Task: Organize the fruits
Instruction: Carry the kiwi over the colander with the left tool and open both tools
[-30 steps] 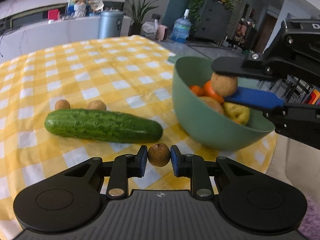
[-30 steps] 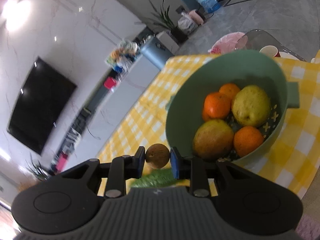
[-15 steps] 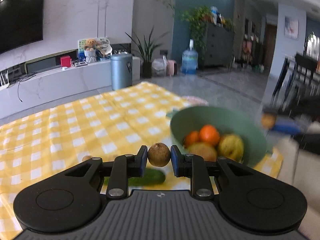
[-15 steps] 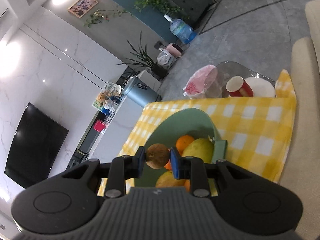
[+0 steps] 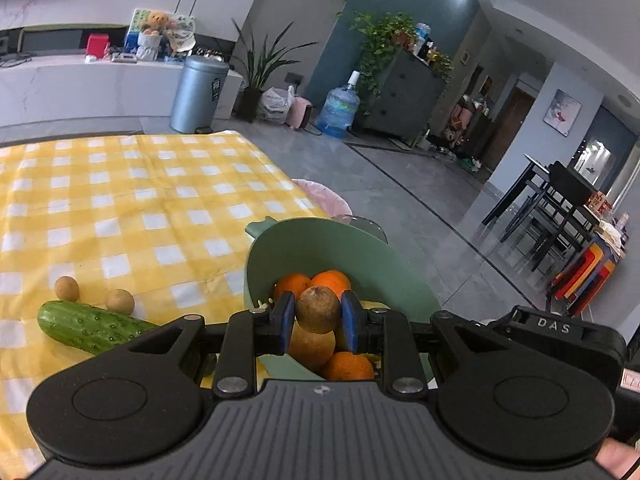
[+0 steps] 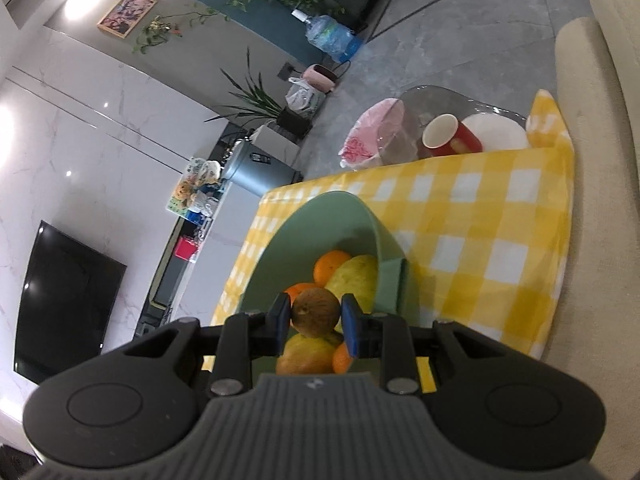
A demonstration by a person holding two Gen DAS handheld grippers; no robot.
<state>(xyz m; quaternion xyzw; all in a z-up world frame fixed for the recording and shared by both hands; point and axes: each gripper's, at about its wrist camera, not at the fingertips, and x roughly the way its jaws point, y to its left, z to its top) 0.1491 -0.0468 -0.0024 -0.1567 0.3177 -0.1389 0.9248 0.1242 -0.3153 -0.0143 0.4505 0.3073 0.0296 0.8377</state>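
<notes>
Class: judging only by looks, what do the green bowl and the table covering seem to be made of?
Green bowl: probably matte plastic, given its even colour, soft sheen and moulded side tab. Yellow checked tablecloth: likely woven fabric, though a coated sheet is possible; it shows fold creases and drapes over the edge.

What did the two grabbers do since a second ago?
The left gripper lifted its small brown round fruit off the yellow checked tablecloth to above the green bowl. The right gripper kept its own brown fruit. Both jaws stayed shut; the green cucumber stayed put.
</notes>
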